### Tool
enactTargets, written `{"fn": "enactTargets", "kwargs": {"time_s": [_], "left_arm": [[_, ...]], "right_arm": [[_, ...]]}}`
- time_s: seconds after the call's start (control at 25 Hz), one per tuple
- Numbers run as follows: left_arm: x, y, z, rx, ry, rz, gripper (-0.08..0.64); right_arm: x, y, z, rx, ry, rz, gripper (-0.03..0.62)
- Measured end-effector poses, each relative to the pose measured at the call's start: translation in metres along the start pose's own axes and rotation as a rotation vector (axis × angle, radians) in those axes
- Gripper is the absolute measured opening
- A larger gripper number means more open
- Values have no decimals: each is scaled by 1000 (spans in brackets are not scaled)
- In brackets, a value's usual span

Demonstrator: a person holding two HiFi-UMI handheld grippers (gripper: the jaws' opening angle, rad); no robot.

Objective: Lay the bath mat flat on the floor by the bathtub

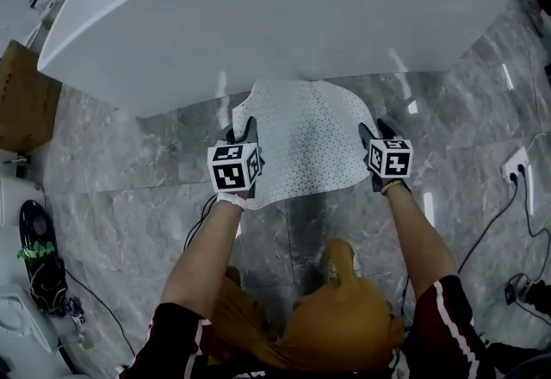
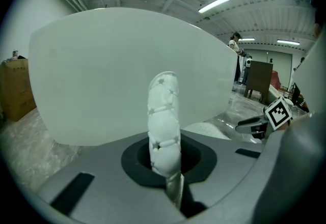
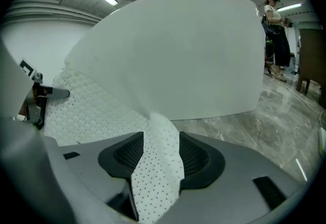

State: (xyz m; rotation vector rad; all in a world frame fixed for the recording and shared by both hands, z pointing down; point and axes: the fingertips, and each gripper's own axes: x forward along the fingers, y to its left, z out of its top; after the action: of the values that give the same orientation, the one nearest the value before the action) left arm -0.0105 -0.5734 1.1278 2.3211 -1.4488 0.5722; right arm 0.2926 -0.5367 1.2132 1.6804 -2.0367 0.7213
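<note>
The white perforated bath mat [image 1: 306,140] hangs spread between my two grippers, just above the grey marble floor in front of the white bathtub [image 1: 258,7]. My left gripper [image 1: 244,129] is shut on the mat's left edge; in the left gripper view that edge stands as a rolled fold [image 2: 164,121] pinched between the jaws. My right gripper [image 1: 372,132] is at the mat's right edge. In the right gripper view a corner of the mat [image 3: 158,167] lies loose in the wide gap between the pads, which stand apart and do not press on it.
A cardboard box [image 1: 21,97] stands at the left by the tub's end. A white socket block [image 1: 515,164] and cables lie on the floor at the right. Dark gear and cables [image 1: 36,235] lie at the left. The holder's tan-trousered knees [image 1: 336,317] are below the mat.
</note>
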Motion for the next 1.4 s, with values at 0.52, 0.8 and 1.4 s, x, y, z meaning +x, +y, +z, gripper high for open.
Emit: {"fn": "enactTargets", "kwargs": {"time_s": [0.52,0.8,1.4], "left_arm": [[6,38,15,-8,2,61,29],[-5,64,20,-41,-12,103,29],[-3,86,-3,-37,30,129,32]], "right_arm": [[-39,42,-9,-28,-39,84,221],[-40,70,-5,-39,-62,134,221],[-45,81,-8,-36,-70,147,219]]}}
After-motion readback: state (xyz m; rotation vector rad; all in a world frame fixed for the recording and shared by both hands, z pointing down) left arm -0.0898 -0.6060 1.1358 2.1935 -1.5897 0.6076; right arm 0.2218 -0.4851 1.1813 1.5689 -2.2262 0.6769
